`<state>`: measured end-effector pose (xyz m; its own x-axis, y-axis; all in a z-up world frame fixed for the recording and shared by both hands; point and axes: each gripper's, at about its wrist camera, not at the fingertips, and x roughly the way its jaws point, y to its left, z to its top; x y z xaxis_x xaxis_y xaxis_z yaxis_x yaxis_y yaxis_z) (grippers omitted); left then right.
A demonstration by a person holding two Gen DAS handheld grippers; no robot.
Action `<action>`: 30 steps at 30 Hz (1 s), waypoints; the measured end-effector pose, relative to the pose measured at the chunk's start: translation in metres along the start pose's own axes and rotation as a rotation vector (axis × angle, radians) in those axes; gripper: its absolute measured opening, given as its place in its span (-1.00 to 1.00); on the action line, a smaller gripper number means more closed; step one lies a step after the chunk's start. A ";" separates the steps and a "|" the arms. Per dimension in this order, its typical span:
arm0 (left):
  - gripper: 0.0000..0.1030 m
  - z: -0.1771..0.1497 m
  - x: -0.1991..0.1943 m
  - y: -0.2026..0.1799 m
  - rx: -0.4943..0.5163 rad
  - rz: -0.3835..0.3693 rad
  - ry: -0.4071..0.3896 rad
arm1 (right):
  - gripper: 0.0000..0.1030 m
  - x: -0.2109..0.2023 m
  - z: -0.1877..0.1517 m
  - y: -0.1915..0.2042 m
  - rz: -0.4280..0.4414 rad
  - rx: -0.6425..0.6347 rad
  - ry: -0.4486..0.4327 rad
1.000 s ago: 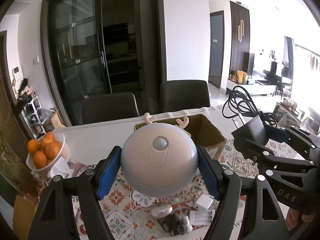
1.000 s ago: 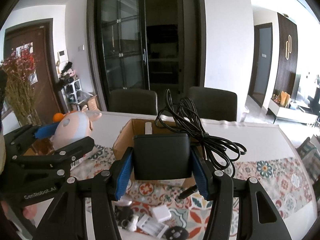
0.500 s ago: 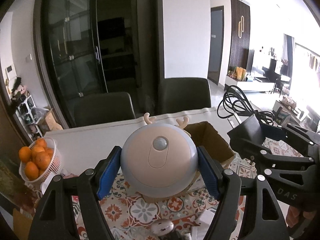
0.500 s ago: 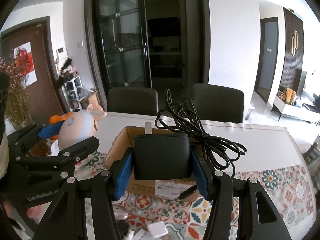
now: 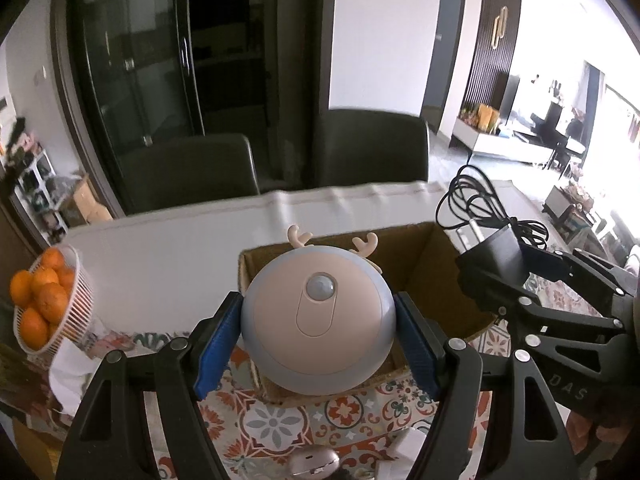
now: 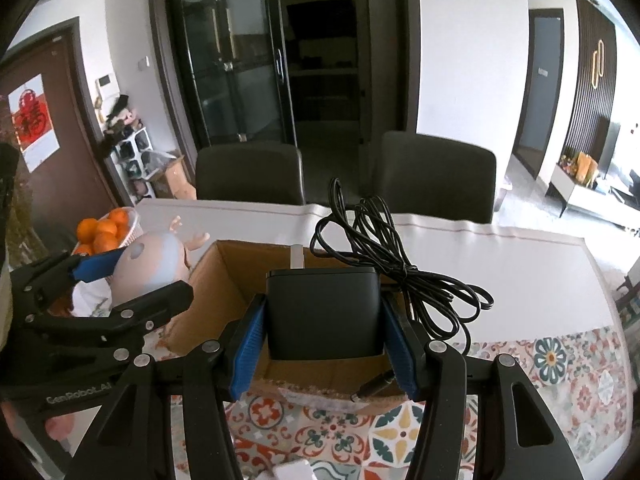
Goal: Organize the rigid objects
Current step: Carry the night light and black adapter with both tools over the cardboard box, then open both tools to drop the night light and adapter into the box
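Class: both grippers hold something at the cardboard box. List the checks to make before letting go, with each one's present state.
1. Left gripper clamps deer night light: ok.
2. Right gripper clamps black adapter: ok.
3. Cardboard box open on top: ok.
4. Adapter over the box opening: ok.
5. Adapter's cable clear of the box rim: not ok, loops hang past the right edge.
6. Room inside the box for both: cannot tell.

The round deer-shaped gadget (image 5: pixel 318 322) covers the middle of the cardboard box (image 5: pixel 436 264), so the box floor behind it cannot be seen from the left wrist. In the right wrist view the black adapter (image 6: pixel 323 314) hides the box's floor likewise, and its cable (image 6: pixel 400 268) covers part of the far rim. Below the box, a small pale oval item (image 5: pixel 314 465) and white pieces (image 5: pixel 408 446) are cut off by the picture's lower edge, too partial to identify.
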<state>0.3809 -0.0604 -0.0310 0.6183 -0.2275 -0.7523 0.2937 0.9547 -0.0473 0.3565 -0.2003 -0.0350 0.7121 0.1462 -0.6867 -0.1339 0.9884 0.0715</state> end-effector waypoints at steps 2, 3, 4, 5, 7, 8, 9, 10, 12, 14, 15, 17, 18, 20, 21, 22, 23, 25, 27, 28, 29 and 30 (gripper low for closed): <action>0.44 0.002 0.013 0.001 -0.006 0.005 0.040 | 0.08 0.011 0.001 -0.003 0.004 0.012 0.024; 0.44 0.003 0.020 0.002 -0.007 0.004 0.064 | 0.08 0.016 0.001 -0.004 0.002 0.015 0.036; 0.44 0.003 0.025 0.002 -0.006 0.003 0.080 | 0.08 0.021 0.001 -0.006 0.001 0.015 0.047; 0.44 0.003 0.030 0.001 -0.005 0.007 0.095 | 0.08 0.025 0.002 -0.007 0.000 0.012 0.057; 0.44 0.002 0.040 0.003 -0.005 0.008 0.125 | 0.08 0.034 0.001 -0.010 -0.002 0.014 0.085; 0.44 0.002 0.044 0.002 -0.004 0.006 0.136 | 0.08 0.038 0.000 -0.011 0.000 0.016 0.096; 0.44 -0.002 0.048 0.002 -0.003 0.002 0.149 | 0.08 0.041 -0.001 -0.012 0.000 0.018 0.105; 0.44 -0.003 0.051 0.002 -0.004 0.001 0.157 | 0.08 0.043 -0.002 -0.014 -0.001 0.021 0.113; 0.43 -0.004 0.052 0.001 -0.001 0.005 0.151 | 0.08 0.047 -0.005 -0.016 -0.001 0.031 0.125; 0.47 -0.004 0.052 -0.001 0.007 0.017 0.139 | 0.08 0.050 -0.006 -0.018 -0.001 0.032 0.135; 0.48 -0.003 0.053 -0.001 0.011 0.021 0.139 | 0.08 0.050 -0.007 -0.019 0.001 0.033 0.138; 0.55 -0.003 0.051 -0.002 0.017 0.049 0.131 | 0.08 0.052 -0.009 -0.020 0.003 0.036 0.146; 0.57 -0.004 0.048 -0.001 0.018 0.075 0.124 | 0.08 0.052 -0.009 -0.020 0.003 0.037 0.148; 0.73 -0.005 0.043 0.002 0.014 0.104 0.104 | 0.08 0.053 -0.008 -0.019 0.002 0.035 0.148; 0.76 -0.006 0.039 0.005 0.010 0.129 0.091 | 0.08 0.053 -0.007 -0.018 0.004 0.031 0.147; 0.78 -0.006 0.037 0.008 0.006 0.146 0.082 | 0.08 0.053 -0.006 -0.016 0.007 0.025 0.147; 0.81 -0.007 0.032 0.011 0.000 0.164 0.070 | 0.08 0.053 -0.005 -0.012 0.013 0.018 0.148; 0.88 -0.008 0.027 0.018 -0.011 0.188 0.060 | 0.08 0.055 -0.003 -0.006 0.023 0.002 0.147; 0.88 -0.009 0.023 0.025 -0.023 0.211 0.050 | 0.08 0.057 -0.002 -0.002 0.032 -0.009 0.147; 0.88 -0.010 0.021 0.030 -0.033 0.223 0.047 | 0.08 0.058 -0.001 0.002 0.038 -0.015 0.148; 0.89 -0.010 0.021 0.033 -0.039 0.229 0.047 | 0.08 0.060 0.000 0.004 0.045 -0.019 0.149; 0.89 -0.011 0.020 0.037 -0.048 0.233 0.048 | 0.09 0.061 0.000 0.006 0.051 -0.021 0.150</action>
<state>0.3963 -0.0280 -0.0550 0.6293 0.0084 -0.7771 0.1111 0.9887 0.1007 0.3992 -0.1853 -0.0769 0.5932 0.1864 -0.7832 -0.1824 0.9786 0.0948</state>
